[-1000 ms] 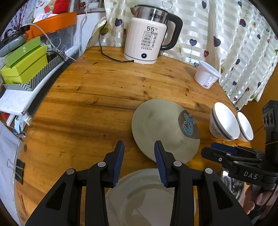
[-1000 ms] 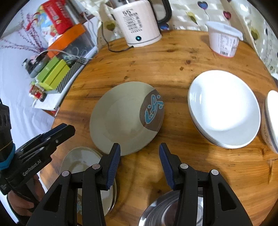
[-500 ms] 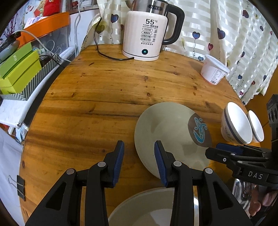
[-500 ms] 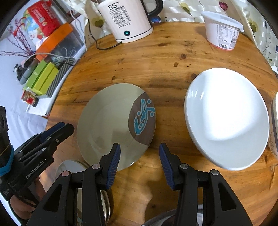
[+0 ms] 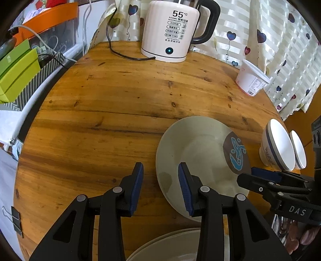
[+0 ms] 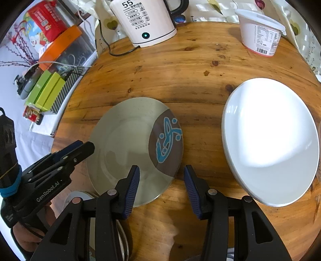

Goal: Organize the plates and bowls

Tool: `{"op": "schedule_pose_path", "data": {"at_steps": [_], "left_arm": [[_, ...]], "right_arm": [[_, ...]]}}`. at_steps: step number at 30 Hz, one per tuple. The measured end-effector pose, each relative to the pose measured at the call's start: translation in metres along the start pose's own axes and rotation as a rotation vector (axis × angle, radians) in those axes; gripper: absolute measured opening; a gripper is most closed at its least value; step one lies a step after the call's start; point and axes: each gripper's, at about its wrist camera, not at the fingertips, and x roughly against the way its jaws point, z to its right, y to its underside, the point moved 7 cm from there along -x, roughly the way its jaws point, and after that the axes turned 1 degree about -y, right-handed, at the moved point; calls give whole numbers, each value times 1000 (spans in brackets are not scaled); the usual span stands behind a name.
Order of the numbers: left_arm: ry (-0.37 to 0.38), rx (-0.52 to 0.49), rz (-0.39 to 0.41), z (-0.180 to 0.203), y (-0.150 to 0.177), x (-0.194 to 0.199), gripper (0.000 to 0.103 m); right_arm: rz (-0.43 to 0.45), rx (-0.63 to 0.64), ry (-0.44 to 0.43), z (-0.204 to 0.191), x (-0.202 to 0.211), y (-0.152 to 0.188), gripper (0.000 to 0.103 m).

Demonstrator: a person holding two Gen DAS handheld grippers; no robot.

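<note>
Both open jaws empty, straddling near rim of grey plate.

Home dining corner, wooden table, electric kettle, heart-print curtain

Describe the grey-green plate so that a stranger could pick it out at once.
Start at the white kettle at the back of the round wooden table, then come toward the near edge. The grey-green plate lies there, left of the plain white plate. It alone bears a brown patch with a blue design.
</note>
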Motion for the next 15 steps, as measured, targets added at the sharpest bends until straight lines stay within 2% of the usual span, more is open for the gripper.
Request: {"op": "schedule_pose_path", "data": {"at_steps": [9,15], "left_arm": [[46,-5,-32,8,1,-10,37],[47,-7,-37,9,1,-13,37]], "right_arm": [[5,6,11,-1,-3,-2,36],[6,5,17,-1,-4,-3,30]]}}
